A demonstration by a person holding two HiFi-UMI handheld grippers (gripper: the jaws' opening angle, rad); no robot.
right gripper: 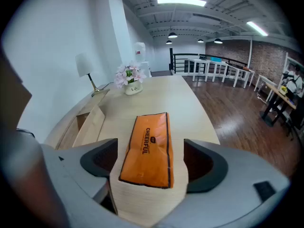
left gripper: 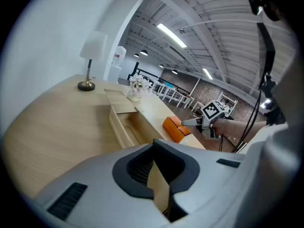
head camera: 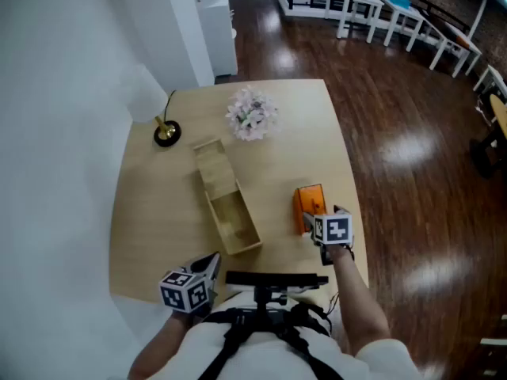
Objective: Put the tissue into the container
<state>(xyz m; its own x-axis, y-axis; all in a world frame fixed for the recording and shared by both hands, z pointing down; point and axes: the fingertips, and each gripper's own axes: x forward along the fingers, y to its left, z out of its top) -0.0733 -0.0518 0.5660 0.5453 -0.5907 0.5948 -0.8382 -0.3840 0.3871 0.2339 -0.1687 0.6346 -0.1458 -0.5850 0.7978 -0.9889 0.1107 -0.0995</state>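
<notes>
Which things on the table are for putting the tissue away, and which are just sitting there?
For the job:
- orange tissue pack
- wooden container, its top open
- right gripper, jaws open on either side of the pack

Just sitting there:
- lamp
- flowers
</notes>
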